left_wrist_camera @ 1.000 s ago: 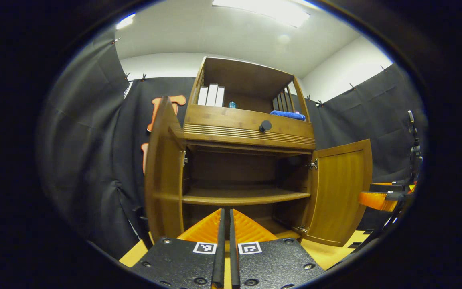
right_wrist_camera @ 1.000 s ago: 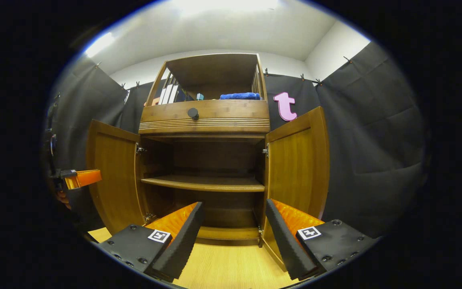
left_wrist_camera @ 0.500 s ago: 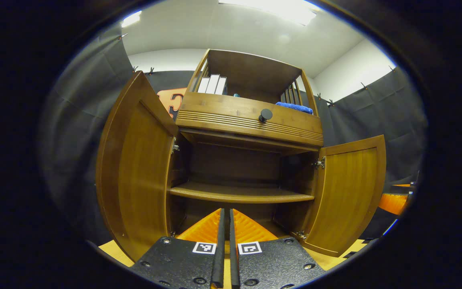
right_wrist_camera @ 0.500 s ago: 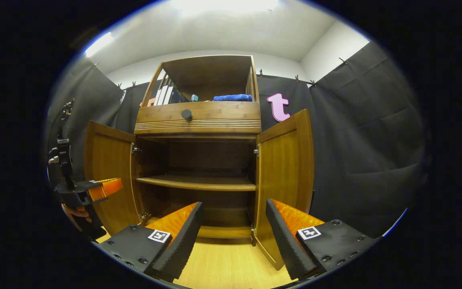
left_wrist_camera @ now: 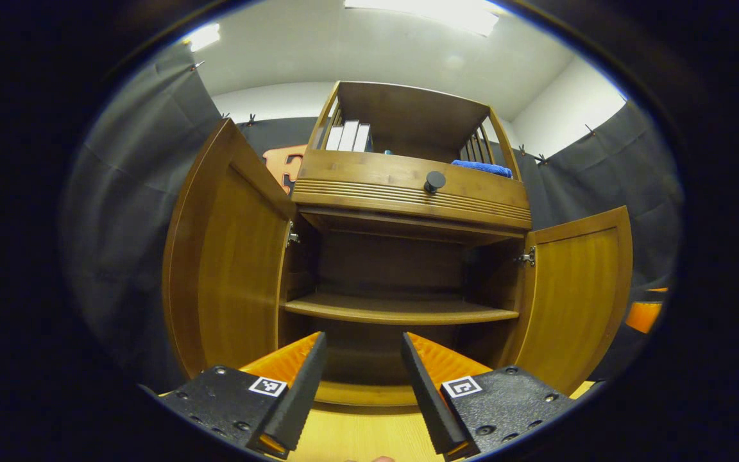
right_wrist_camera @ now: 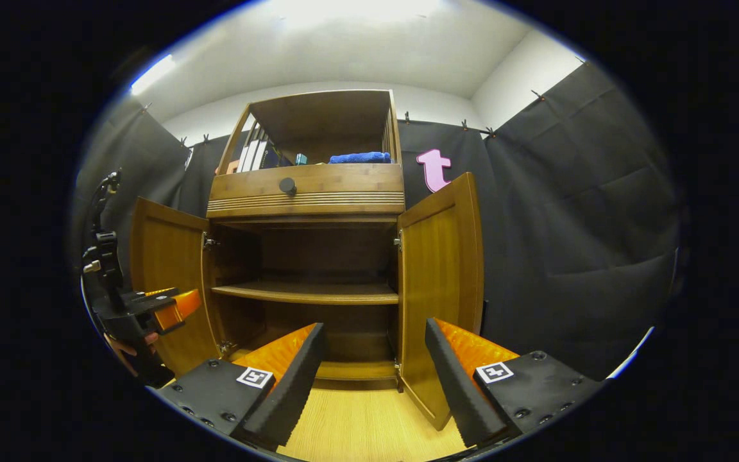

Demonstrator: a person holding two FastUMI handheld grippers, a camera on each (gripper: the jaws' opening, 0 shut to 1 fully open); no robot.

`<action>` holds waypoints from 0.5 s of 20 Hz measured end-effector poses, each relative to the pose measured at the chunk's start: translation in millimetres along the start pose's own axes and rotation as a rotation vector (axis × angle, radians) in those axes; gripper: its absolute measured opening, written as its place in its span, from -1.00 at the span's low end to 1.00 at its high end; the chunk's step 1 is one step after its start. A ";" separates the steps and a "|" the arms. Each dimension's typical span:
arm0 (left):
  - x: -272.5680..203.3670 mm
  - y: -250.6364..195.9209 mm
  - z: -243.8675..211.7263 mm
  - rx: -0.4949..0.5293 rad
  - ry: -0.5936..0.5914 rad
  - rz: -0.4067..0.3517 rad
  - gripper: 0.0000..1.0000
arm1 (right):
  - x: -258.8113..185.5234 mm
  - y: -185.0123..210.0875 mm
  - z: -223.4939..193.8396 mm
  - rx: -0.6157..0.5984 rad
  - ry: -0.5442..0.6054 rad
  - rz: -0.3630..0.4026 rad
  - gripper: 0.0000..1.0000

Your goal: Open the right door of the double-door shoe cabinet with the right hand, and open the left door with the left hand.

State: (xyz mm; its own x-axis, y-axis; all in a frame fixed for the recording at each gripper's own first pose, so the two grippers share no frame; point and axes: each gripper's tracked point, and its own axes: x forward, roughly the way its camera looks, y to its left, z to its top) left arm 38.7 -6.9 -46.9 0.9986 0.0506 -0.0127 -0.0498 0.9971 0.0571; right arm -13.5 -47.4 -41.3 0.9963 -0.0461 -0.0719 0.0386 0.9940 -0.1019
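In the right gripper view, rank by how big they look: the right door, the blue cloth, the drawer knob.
1. Right door, by far the largest, though it stands nearer the camera than the others.
2. Blue cloth on the top shelf.
3. Drawer knob, smallest.

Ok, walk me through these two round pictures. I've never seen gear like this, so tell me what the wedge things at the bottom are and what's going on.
A person holds a hand tool with two fingers in each hand, and a camera rides on each tool. The wedges are those fingers: the left gripper and the right gripper, both open and holding nothing. Ahead stands a wooden shoe cabinet on a pale wood floor. Its left door and right door are swung open, showing a bare shelf. On top sit books and a blue cloth. The right gripper view also catches the left tool at its left edge.
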 end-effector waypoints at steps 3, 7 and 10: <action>-4.8 7.1 -1.4 -0.021 0.009 0.018 0.62 | -0.5 -2.8 0.5 0.006 0.001 -0.005 0.99; -7.8 20.4 1.7 -0.017 -0.006 0.064 0.89 | -1.2 -7.7 -0.6 0.006 0.003 -0.013 0.99; -10.2 25.4 3.8 -0.009 -0.013 0.071 0.83 | -1.9 -10.3 -0.1 0.009 0.001 -0.019 0.99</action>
State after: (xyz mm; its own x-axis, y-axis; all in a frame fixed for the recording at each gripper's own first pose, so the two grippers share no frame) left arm 27.3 17.8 -41.5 0.9927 0.1205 0.0036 -0.1205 0.9915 0.0485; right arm -15.8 -57.6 -40.2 0.9953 -0.0651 -0.0714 0.0583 0.9939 -0.0938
